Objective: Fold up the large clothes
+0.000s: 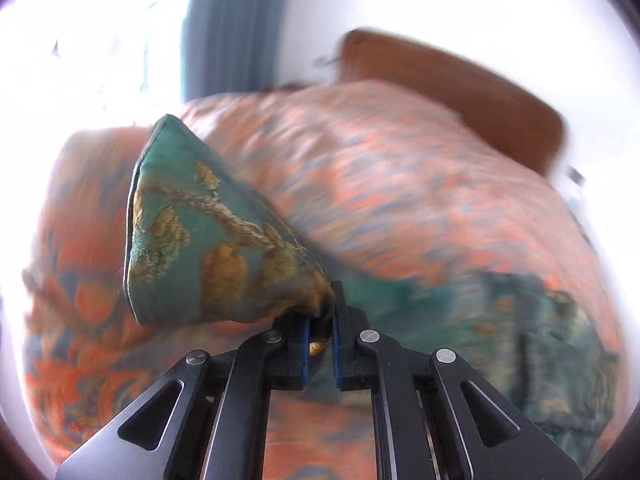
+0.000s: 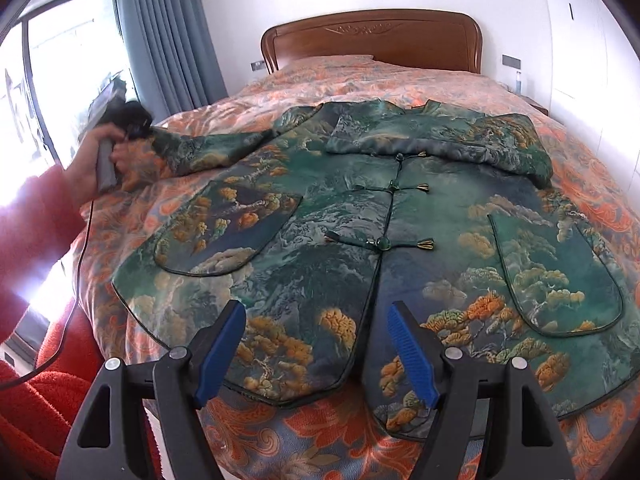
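A green brocade jacket (image 2: 340,216) with gold and orange trees and knot buttons lies front up on the bed. Its right-hand sleeve (image 2: 440,144) is folded across the chest. The other sleeve (image 2: 216,144) stretches out to the left. My left gripper (image 1: 320,332) is shut on that sleeve's cuff (image 1: 208,240), which stands lifted and bunched between the blue pads. In the right wrist view a hand holds this left gripper (image 2: 138,124) at the sleeve's end. My right gripper (image 2: 316,344) hovers open over the jacket's lower hem with nothing between its fingers.
The bed cover (image 2: 320,432) is orange and blue floral. A wooden headboard (image 2: 372,36) stands at the far end. Blue curtains (image 2: 168,40) and a bright window (image 2: 60,80) are on the left. A red sleeve (image 2: 36,232), a black cable (image 2: 80,264) and red fabric (image 2: 40,400) fill the lower left.
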Demonstrator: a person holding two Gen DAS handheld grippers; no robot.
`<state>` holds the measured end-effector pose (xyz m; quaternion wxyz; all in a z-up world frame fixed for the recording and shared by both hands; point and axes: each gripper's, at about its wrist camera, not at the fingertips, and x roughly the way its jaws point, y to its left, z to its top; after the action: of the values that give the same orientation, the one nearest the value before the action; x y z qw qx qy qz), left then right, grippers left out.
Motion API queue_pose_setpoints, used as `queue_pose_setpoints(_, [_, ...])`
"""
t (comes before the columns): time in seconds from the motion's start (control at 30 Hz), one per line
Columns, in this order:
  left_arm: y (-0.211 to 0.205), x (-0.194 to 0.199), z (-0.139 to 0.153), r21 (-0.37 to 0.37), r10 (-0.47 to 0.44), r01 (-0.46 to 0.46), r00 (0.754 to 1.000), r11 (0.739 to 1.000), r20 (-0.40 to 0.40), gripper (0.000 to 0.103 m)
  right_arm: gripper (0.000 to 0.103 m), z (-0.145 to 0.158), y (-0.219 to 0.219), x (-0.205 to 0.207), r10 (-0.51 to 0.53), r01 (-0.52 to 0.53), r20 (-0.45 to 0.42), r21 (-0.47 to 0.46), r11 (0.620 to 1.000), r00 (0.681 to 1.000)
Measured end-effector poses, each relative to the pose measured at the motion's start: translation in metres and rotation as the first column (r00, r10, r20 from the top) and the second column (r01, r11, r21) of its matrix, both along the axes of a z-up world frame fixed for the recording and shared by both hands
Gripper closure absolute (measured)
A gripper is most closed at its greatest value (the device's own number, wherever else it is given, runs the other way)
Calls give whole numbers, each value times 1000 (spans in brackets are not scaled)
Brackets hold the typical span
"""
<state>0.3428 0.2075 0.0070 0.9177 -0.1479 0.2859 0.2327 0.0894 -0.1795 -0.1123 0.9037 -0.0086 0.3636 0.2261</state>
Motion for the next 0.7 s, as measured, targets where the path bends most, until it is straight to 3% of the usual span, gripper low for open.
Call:
queue_pose_setpoints(0.1, [-72,18,37,147,-150,143,988,979,39,97,28,0,-6,0,-11,11,0,24,1000,1000])
queue_pose_setpoints(0.13, [-105,28,46,183,-222,211,974,960,41,97,28,1,-10,-1,-17,17,6,31,999,1000])
queue_pose_setpoints(0.23, [-171,41,49,224,-362,350,932,910,17,97,28,7,-23,-7,-48,47,38,41,998,998])
queue_pose_setpoints(0.33, [-240,56,26,278,-485,480,873,832,-55,97,28,9,-37,-11,-90,87,54,47,995,994])
queue_pose_setpoints(0.47, [-298,63,-30,278,-553,591,807,758,-208,97,28,9,-56,-15,-145,142,50,68,988,988])
queue_pose_setpoints(0.57, [-315,62,-71,270,-546,620,781,737,-303,97,28,8,-65,-17,-166,162,53,70,984,985])
queue_pose_setpoints(0.7, [-302,56,-100,231,-531,618,774,751,-343,97,28,3,-70,-17,-181,178,35,72,981,983])
